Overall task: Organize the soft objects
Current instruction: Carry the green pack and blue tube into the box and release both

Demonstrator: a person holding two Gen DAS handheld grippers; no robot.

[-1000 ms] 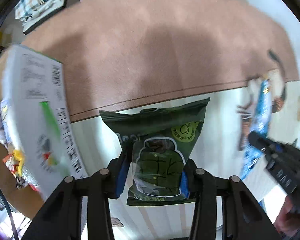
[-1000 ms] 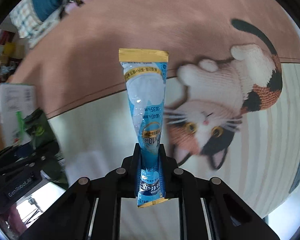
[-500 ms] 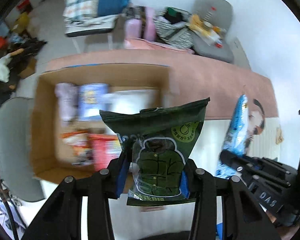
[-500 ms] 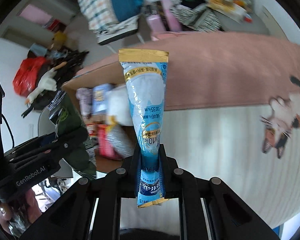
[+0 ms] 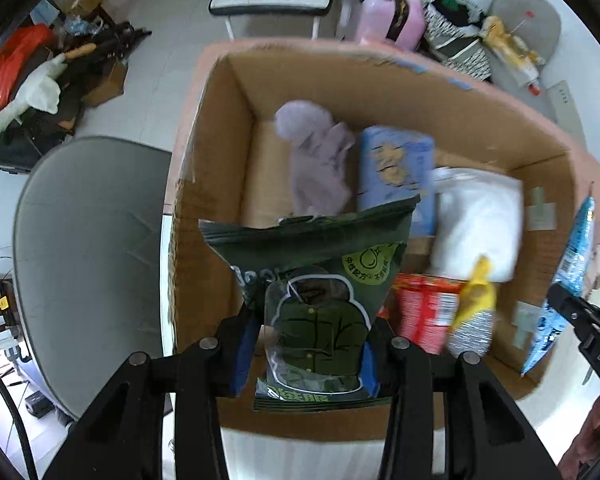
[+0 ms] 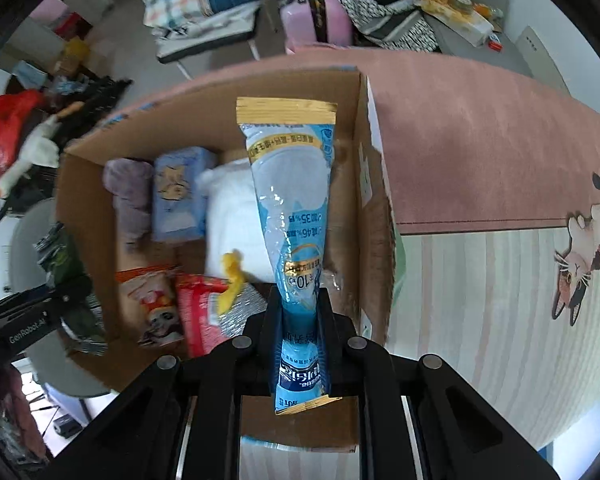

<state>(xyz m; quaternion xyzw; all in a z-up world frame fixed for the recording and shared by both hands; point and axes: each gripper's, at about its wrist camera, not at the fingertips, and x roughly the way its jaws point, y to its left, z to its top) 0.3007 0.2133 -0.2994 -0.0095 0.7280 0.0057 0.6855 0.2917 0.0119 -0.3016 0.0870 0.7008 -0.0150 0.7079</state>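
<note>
Left wrist view: the left gripper point(image 5: 306, 344) is pinching the lower part of a dark green packet point(image 5: 320, 280), which stands up from the jaws over the near half of an open cardboard box point(image 5: 216, 128). Inside the box, at about 12 o'clock from the packet, lie a lilac plush point(image 5: 316, 160) and a pale blue pack point(image 5: 396, 168); at 2 o'clock a white bundle point(image 5: 476, 220); at 3 o'clock a red packet point(image 5: 424, 312) and a yellow-topped silver packet point(image 5: 472, 316). The risk here, I judge, is letting go too near the front wall, so the packet tips back over the rim, or lands on the crowded right side and slides.

Right wrist view: the right gripper point(image 6: 300, 320) is clamped on the bottom end of a long blue pouch point(image 6: 290, 208), which rises toward 12 o'clock over the right part of the box, close to its right wall point(image 6: 374, 184). The left gripper point(image 6: 40, 312) with its green packet sits at 9 o'clock, by the box's left side. The pouch is held only by its tail, so it could flop and catch the wall or fall onto the pink rug point(image 6: 480, 128) at 2 o'clock. Both tools lowering at once could also bump each other.
</note>
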